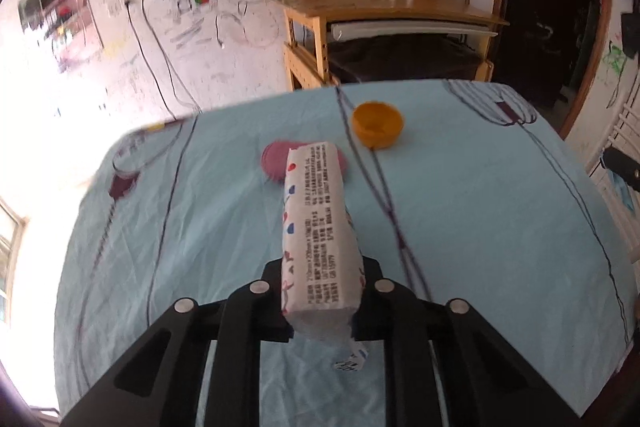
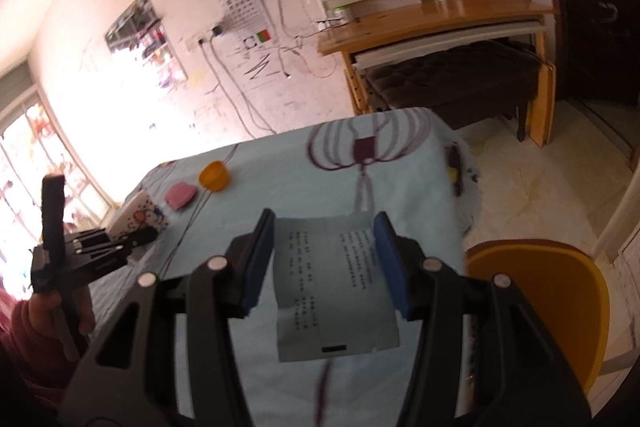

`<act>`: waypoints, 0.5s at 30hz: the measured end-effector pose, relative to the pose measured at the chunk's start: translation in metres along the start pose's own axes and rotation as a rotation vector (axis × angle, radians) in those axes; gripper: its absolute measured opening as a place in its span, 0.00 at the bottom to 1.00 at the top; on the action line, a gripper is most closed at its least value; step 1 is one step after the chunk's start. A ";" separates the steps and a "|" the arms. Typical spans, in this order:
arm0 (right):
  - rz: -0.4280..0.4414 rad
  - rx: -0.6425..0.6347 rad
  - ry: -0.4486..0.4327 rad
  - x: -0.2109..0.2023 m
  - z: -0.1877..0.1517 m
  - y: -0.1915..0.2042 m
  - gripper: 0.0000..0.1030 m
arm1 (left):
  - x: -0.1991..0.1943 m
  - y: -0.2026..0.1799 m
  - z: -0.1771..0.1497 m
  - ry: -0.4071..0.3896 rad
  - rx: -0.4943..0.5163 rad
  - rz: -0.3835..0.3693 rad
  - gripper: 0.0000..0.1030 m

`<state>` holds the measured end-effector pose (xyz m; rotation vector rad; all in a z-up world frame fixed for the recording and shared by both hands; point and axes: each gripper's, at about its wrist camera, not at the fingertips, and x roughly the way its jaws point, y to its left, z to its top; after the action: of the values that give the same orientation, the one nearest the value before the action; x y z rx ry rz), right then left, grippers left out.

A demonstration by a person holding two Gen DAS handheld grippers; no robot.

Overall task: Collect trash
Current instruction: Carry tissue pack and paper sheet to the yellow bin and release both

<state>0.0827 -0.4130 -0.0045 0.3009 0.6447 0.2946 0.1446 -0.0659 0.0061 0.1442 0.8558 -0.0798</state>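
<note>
Left hand (image 2: 44, 311): seen at the left edge of the right wrist view, in a dark red sleeve, wrapped around the handle of its tool and holding it up over the table's left side.
Left gripper (image 1: 322, 291): angled downward over the light blue tablecloth (image 1: 500, 227); jaws drawn in narrow and clamped on the tissue pack (image 1: 316, 227).
Tissue pack: a white packet with printed text and small coloured shapes, held by its near end and sticking forward out of the jaws, clear of the cloth.
Pink item (image 1: 274, 159): flat on the cloth, partly hidden behind the pack's far end in the left wrist view.
Orange cup (image 1: 377, 125): upright on the cloth, just right of the pink item and apart from it.
Right gripper (image 2: 326, 259): tilted down over the table's near right part, rolled slightly; blue pads (image 2: 386, 259) part-way apart and pressed on both side edges of the paper slip (image 2: 332, 287).
Paper slip: pale grey, printed with short lines of text and a black bar at its near edge, bowed between the pads, held above the cloth.
Yellow chair (image 2: 560, 291): on the floor at the table's right side, beyond the right gripper.
</note>
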 end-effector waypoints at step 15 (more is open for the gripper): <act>-0.123 0.159 -0.126 -0.052 0.007 -0.084 0.47 | -0.045 -0.120 0.030 -0.088 0.183 -0.159 0.13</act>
<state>0.0625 -0.5097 -0.0015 0.4273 0.5602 0.1059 0.1227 -0.1886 0.0482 0.2428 0.7699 -0.3117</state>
